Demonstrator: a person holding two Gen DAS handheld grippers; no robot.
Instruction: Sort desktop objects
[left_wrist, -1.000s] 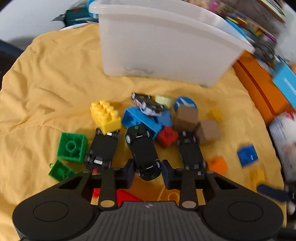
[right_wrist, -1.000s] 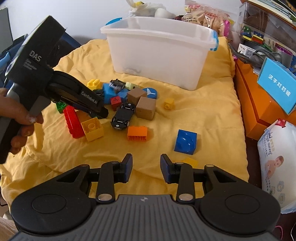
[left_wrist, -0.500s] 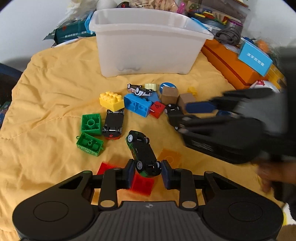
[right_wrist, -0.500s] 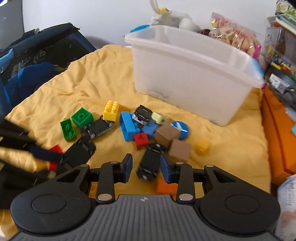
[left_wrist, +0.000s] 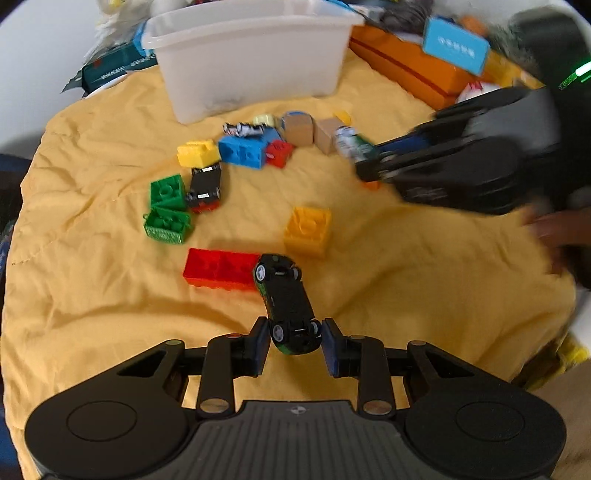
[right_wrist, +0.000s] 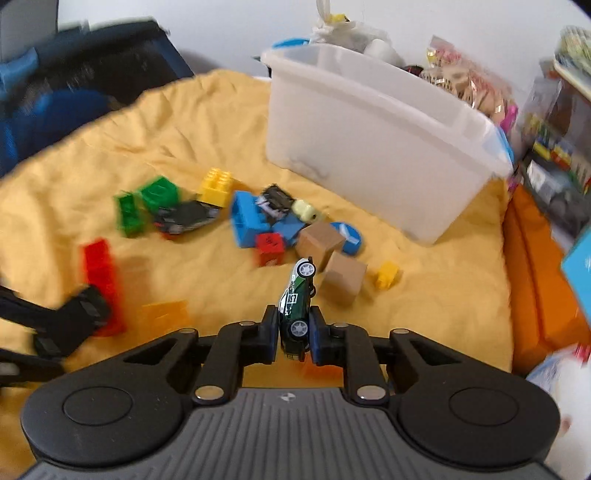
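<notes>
My left gripper (left_wrist: 295, 347) is shut on a dark toy car (left_wrist: 288, 302), held underside up above the yellow cloth (left_wrist: 92, 295). My right gripper (right_wrist: 293, 332) has its jaws closing tight, and the pads press on a green and white toy car (right_wrist: 297, 299) turned on its side and lifted off the cloth. The left wrist view shows that right gripper (left_wrist: 369, 162) blurred at the right, with its car (left_wrist: 351, 144) at the tip. A white plastic bin (left_wrist: 251, 66) stands at the back of the cloth. The left gripper (right_wrist: 55, 332) appears blurred at the lower left of the right wrist view.
On the cloth lie a red long brick (left_wrist: 218, 269), a yellow brick (left_wrist: 306, 230), green bricks (left_wrist: 166, 206), another black car (left_wrist: 205, 184), a blue brick (left_wrist: 242, 151) and brown cubes (left_wrist: 299, 127). An orange box (left_wrist: 406, 66) borders the right. A hand (left_wrist: 554, 232) holds the right gripper.
My left gripper has drawn back from the pile with the dark car in it. My right gripper moved in over the pile, shut on the green and white car and lifted it.
</notes>
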